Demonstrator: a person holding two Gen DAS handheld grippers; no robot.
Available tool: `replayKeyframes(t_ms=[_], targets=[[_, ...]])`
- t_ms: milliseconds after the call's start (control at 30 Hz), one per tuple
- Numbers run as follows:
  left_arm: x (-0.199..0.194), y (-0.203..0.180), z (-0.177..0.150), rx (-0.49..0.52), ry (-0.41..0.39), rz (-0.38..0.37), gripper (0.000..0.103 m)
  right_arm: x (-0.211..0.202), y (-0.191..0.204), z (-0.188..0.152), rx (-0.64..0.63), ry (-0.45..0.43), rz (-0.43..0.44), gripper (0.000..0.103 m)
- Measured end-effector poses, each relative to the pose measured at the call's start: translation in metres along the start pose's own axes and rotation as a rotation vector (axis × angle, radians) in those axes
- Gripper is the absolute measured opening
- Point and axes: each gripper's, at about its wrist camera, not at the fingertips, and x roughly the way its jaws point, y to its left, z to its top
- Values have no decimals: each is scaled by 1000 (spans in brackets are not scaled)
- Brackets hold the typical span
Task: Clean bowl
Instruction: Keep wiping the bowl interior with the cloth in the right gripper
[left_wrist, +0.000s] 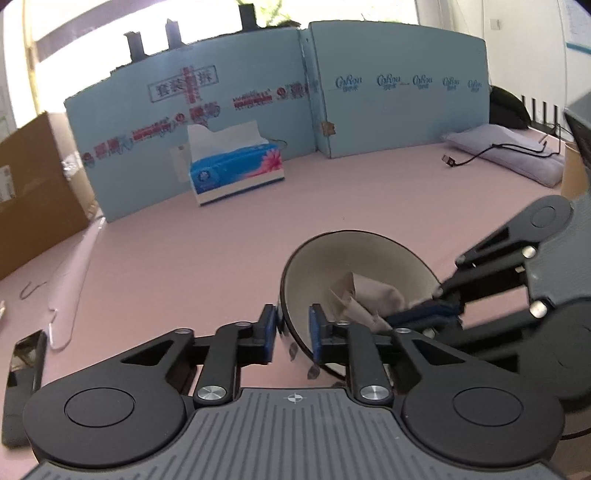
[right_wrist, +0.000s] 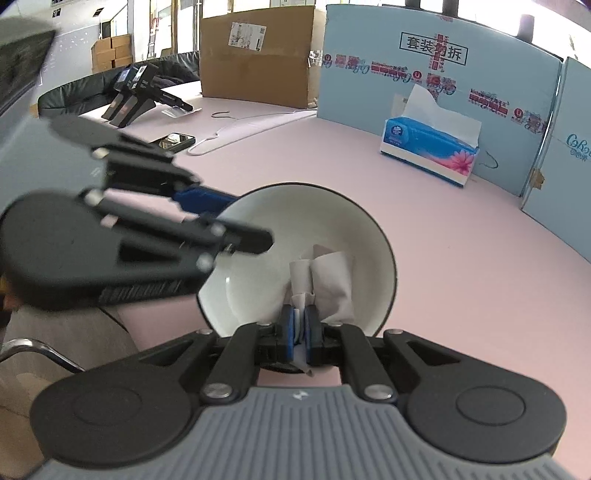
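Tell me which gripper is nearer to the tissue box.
Left, slightly. The left gripper clamps the bowl rim on the side facing the tissue box; the right gripper, holding a tissue, reaches in from the opposite side.

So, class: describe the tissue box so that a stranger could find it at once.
Find the pink table, then the light blue cardboard wall at its far edge. The tissue box stands before it: blue, with a pink flower and a white tissue sticking up.
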Motion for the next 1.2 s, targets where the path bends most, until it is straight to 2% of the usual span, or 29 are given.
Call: replayKeyframes(t_ms=[133, 367, 533, 633, 1200], targets=[[14, 14, 11, -29, 28, -51, 10, 0, 1, 0, 19, -10, 14, 7], [26, 15, 24, 30, 27, -71, 11, 6, -4, 5, 112, -31, 60, 8], [26, 13, 31, 84, 9, -3, 12, 16, -6, 11, 155, -40, 81, 9], [23, 7, 29, 114, -8, 11, 12, 17, -6, 12, 123, -27, 84, 9], [15, 5, 29, 105, -52, -10, 13, 14, -11, 9, -71, 51, -38, 9]])
